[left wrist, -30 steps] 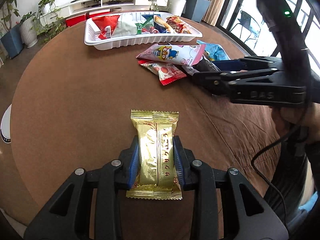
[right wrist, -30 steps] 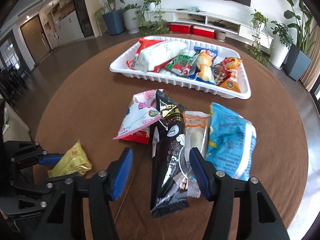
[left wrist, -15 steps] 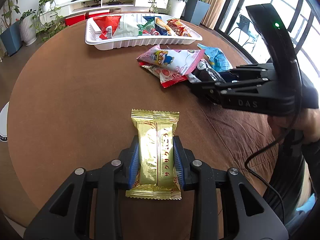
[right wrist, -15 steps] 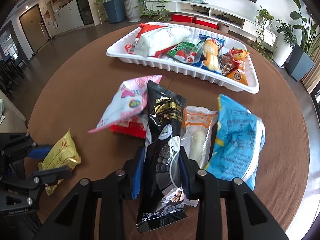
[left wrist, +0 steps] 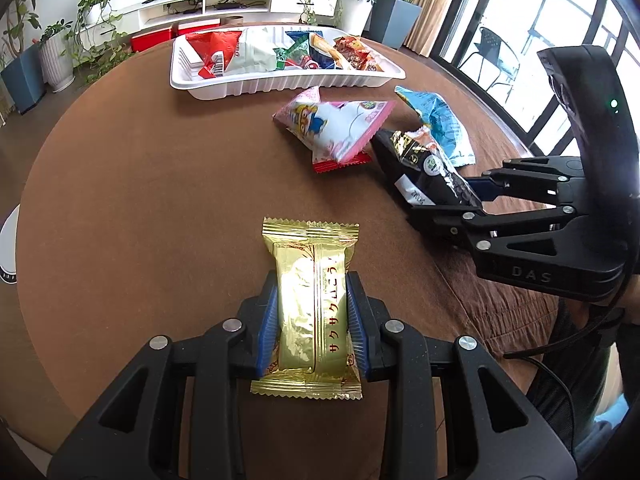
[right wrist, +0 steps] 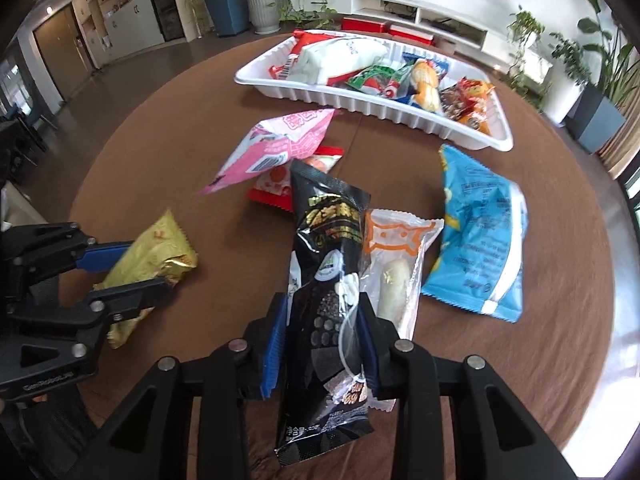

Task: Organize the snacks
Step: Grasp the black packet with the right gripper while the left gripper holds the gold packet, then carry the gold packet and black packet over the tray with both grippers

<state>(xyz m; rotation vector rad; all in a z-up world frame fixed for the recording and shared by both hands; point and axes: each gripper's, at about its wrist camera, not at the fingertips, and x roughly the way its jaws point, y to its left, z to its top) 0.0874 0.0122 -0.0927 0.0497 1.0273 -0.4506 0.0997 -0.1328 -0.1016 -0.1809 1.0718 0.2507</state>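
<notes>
My left gripper point(left wrist: 312, 300) is shut on a gold foil snack pack point(left wrist: 310, 296), held just above the brown table point(left wrist: 140, 184); the same gold pack point(right wrist: 148, 260) shows at the left of the right wrist view. My right gripper point(right wrist: 324, 320) is shut on a long black snack packet point(right wrist: 326, 280), also seen as the black packet point(left wrist: 420, 168) on the right of the left wrist view. A white tray point(right wrist: 400, 114) with several snacks stands at the far side, also the tray point(left wrist: 280, 84).
Loose on the table lie a pink bag point(right wrist: 276, 148) over a red packet point(right wrist: 276, 184), a clear orange-printed bun packet point(right wrist: 396, 264) beside the black one, and a blue bag point(right wrist: 476, 240). Potted plants and a low white cabinet stand beyond the table.
My right gripper went from open around the black packet to shut on it and drew it back slightly. The pink bag tipped up. My left gripper kept still with the gold pack.
</notes>
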